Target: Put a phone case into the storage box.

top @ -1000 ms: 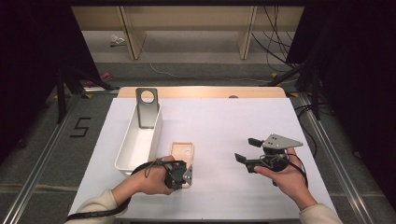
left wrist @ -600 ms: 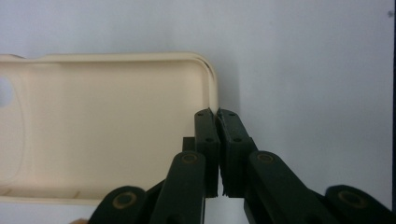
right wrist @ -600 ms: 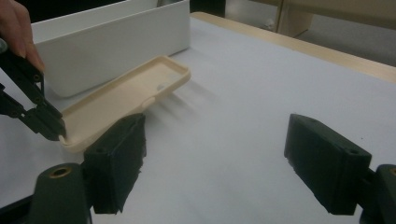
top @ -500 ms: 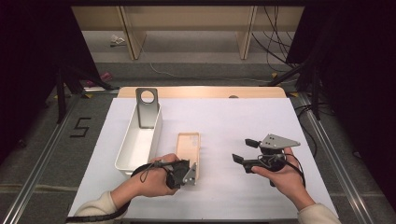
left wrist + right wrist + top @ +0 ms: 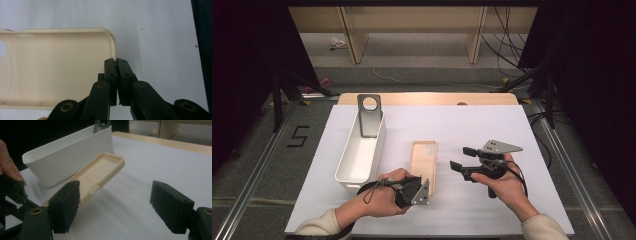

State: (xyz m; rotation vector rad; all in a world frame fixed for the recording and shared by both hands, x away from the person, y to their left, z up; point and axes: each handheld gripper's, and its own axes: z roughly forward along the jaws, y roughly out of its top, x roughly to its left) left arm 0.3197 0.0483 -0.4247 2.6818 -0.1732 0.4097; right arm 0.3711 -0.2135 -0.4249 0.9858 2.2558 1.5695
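- On the desk (image 5: 512,130), near its middle, a beige phone case (image 5: 423,162) is pinched at its near right rim by the left tongs (image 5: 424,189); jaws clamped on the thin wall; inner side faces up; far end tilted upward off the surface.
- Right of the case, the right tongs (image 5: 461,159) hover above the desk; jaws spread wide and just been narrowing slightly; nothing between them; tips point left toward the case.
- Left of the case stands a white bin (image 5: 362,150); a grey bracket (image 5: 369,115) leans at its far end.
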